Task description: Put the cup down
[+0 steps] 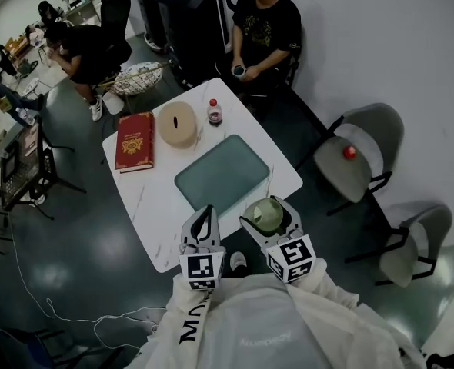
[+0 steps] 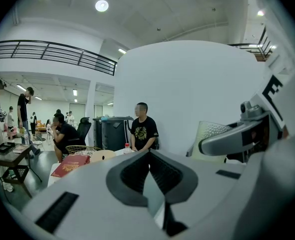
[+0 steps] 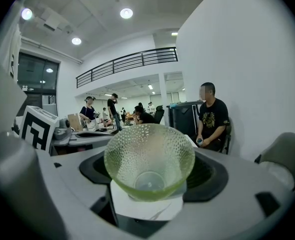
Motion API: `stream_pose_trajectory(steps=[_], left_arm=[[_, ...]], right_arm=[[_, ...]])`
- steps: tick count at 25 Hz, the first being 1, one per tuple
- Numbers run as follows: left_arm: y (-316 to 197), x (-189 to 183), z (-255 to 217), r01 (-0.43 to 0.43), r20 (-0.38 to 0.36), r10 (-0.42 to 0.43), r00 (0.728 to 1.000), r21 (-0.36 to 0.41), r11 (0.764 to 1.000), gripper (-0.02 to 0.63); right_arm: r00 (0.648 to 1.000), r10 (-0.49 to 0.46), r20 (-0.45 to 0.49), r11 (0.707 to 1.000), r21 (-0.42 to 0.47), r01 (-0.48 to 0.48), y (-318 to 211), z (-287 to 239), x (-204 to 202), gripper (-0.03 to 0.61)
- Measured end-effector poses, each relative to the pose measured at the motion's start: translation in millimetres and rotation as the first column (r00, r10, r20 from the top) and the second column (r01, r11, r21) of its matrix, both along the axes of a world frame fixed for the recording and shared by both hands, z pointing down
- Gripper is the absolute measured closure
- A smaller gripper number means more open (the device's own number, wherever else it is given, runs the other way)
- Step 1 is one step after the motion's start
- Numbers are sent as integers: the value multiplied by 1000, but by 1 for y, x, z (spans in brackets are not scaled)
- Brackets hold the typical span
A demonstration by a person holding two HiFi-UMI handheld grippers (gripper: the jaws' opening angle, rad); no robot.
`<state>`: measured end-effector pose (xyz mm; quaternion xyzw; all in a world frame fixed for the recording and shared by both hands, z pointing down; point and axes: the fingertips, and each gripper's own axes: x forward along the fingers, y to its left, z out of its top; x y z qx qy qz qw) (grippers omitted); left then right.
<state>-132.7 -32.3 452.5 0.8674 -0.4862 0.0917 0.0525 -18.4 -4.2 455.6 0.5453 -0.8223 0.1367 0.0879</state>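
Right gripper (image 1: 267,215) pinches the dimpled green glass cup (image 3: 148,156) over the white square table's (image 1: 154,210) near edge, not yet set down; left gripper (image 1: 207,215) pressed together, empty.

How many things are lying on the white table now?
4: a red book at the left, a round tan box beside it, a red-capped bottle, and a grey-green mat in the middle. The held cup may hide more.

Only the dark lettering (image 1: 187,323) down the white sleeve (image 1: 177,337), lower middle of the head view, partly reads, starting "MU"; the book's (image 1: 135,141) gold print is illegible.
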Motion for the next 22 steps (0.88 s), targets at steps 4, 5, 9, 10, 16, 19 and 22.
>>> stream_pose_trajectory(steps=[4,5,9,10,16,19,22], left_arm=[[-5,-2,0,-1,-13,0,1000,-4,1000,601],[-5,-2,0,-1,-15,1,1000,-6,1000,601],[-8,0,4,-5,-16,5,1000,-16,1000,601],[-9,1,5,-7,-14,7,1000,-17,1000,601],[-19,2,4,0,-9,0,1000,-15,1000,601],[-23,2,5,13,-7,-13,1000,-18,1000,601],[-30,1,5,26,-2,-26,1000,-18,999,601]], right_arm=[[1000,-6,-13,1000,-6,6,-5,-1,-4,186],[1000,-5,-15,1000,-6,5,-6,-1,-5,186],[1000,2,-20,1000,-4,-2,-11,-1,-3,186],[1000,3,-20,1000,-4,-3,-12,-1,-2,186],[1000,-5,-24,1000,-7,4,-24,0,1,186],[1000,-15,-24,1000,-5,15,-31,1,1,186],[999,-28,-22,1000,-3,28,-42,1,0,186]])
